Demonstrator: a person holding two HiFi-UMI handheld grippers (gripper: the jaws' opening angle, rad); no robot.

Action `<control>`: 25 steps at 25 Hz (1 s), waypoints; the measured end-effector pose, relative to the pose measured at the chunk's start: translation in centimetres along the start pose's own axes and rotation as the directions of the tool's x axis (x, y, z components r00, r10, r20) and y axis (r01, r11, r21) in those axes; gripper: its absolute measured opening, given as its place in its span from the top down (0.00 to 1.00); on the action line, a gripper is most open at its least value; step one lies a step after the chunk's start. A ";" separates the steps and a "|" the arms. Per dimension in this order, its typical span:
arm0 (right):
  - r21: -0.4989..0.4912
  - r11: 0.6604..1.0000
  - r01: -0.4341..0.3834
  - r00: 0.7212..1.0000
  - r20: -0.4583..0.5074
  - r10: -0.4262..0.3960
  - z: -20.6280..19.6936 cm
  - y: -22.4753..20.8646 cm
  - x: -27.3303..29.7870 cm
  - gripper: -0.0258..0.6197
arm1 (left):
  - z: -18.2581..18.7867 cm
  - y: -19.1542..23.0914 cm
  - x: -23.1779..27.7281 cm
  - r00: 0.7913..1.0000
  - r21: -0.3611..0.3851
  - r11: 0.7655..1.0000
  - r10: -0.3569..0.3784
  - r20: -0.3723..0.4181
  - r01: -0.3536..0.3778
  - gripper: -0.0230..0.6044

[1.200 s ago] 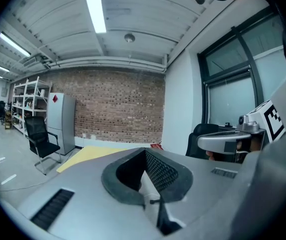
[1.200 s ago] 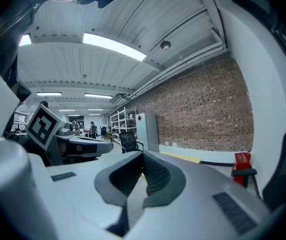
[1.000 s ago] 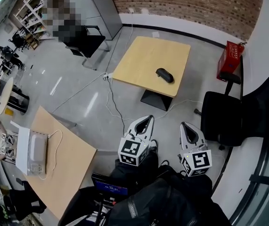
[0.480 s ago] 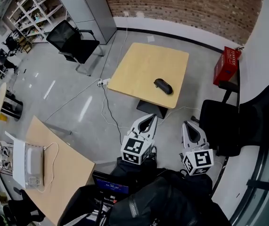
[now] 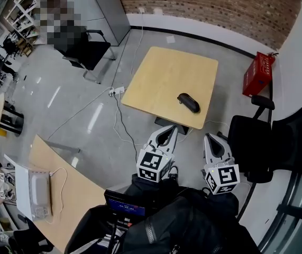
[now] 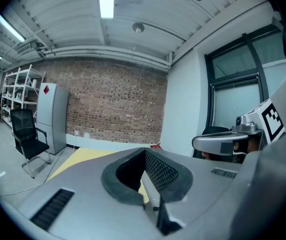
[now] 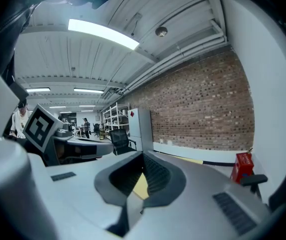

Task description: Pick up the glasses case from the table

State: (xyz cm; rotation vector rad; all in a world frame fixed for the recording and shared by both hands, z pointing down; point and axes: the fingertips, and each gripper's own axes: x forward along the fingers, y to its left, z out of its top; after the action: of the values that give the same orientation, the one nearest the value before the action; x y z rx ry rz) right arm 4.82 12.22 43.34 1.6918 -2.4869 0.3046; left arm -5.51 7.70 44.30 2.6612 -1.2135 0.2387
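The black glasses case (image 5: 188, 102) lies on the square wooden table (image 5: 161, 73), near its front right edge. Both grippers hang side by side just short of that edge, over the floor. My left gripper (image 5: 168, 130) points at the table's front edge, left of the case, with its jaws shut and nothing in them. My right gripper (image 5: 211, 138) is to the right and slightly nearer to me, also shut and empty. In the left gripper view, the left gripper (image 6: 145, 152) looks over the yellow table (image 6: 80, 157); the case is hidden in both gripper views.
A black office chair (image 5: 256, 142) stands close on the right of my right gripper, and a red box (image 5: 258, 74) sits by the wall. White cables and a power strip (image 5: 115, 91) lie on the floor left of the table. A second wooden table (image 5: 66, 194) carries a white device at lower left.
Both grippers have moved forward towards the table, which now sits closer under them. Their jaws have stayed shut and the case has not moved on the table.
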 end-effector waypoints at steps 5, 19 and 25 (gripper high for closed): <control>-0.006 1.000 0.022 1.000 -0.007 -0.022 0.4 -0.4 2.8 0.95 | 0.3 2.2 2.1 1.000 -0.003 1.000 -0.027 -0.004 0.027 0.96; -0.017 1.000 0.003 1.000 -0.029 -0.004 0.5 0.9 6.6 0.95 | -0.2 5.3 4.4 0.997 -0.038 0.997 -0.072 -0.017 0.071 0.96; -0.031 0.997 -0.066 0.998 -0.027 0.065 0.4 1.9 7.0 0.95 | -1.0 5.4 5.3 0.997 -0.058 0.996 -0.069 -0.036 0.067 0.96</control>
State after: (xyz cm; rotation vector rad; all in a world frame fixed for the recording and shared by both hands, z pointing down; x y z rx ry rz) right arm 0.50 6.50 44.23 1.5869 -2.5182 0.2895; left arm -6.24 0.58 47.14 2.6314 -1.0998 0.2397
